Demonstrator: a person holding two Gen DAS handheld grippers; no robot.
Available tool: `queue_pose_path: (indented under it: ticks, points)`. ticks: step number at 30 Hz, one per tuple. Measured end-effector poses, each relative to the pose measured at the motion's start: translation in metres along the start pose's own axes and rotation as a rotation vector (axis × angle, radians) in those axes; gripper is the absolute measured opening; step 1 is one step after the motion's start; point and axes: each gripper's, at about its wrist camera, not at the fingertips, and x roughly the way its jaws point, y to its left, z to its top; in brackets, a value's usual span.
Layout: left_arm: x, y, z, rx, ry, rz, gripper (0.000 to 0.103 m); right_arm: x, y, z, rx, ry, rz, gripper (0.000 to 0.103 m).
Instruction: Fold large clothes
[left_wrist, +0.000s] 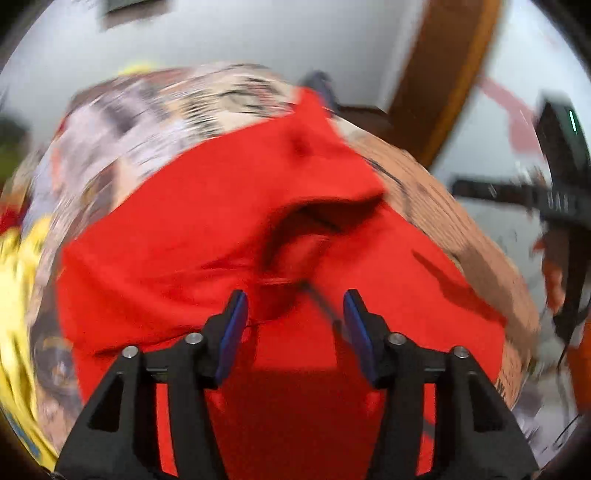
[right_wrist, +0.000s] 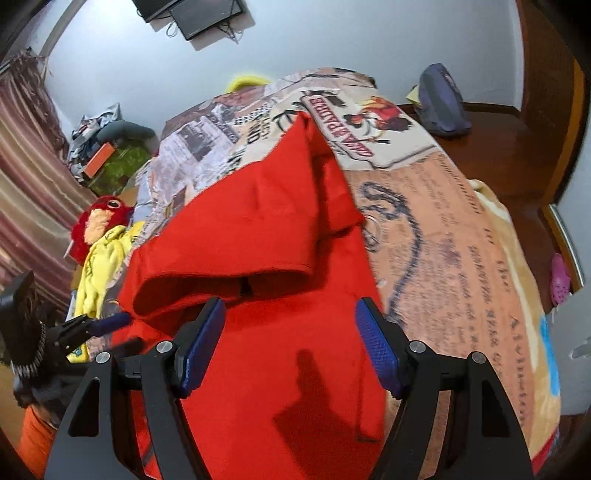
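Nearest, the right gripper (right_wrist: 290, 343) hovers with jaws apart and empty over the red garment (right_wrist: 258, 229), which lies partly folded on the printed bedspread (right_wrist: 443, 240). The left gripper (left_wrist: 293, 325) is likewise parted, gripping nothing. Far left lie a yellow cloth (right_wrist: 98, 266) and a red plush toy (right_wrist: 99, 221).

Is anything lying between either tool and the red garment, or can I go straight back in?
Nothing visible does. The left tool and right tool both hover open directly over the red garment, with no other item in between.
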Motion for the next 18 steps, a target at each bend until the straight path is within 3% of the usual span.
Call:
queue_pose_path:
  ticks: [4, 9, 14, 18]
  points:
    - [-0.007, 0.078, -0.005, -0.259, 0.000, -0.039, 0.060, 0.016, 0.005, 0.013, 0.008, 0.003, 0.027, 0.070]
    - [0.007, 0.147, -0.033, -0.555, 0.030, -0.172, 0.060, 0.048, 0.000, 0.030, 0.047, 0.042, 0.039, 0.070]
    - [0.034, 0.174, -0.048, -0.712, 0.049, -0.292, 0.060, 0.084, -0.019, 0.040, 0.122, 0.104, 0.045, 0.070]
    - [0.052, 0.179, -0.047, -0.773, 0.052, -0.321, 0.060, 0.107, -0.030, 0.040, 0.184, 0.152, 0.082, 0.070]
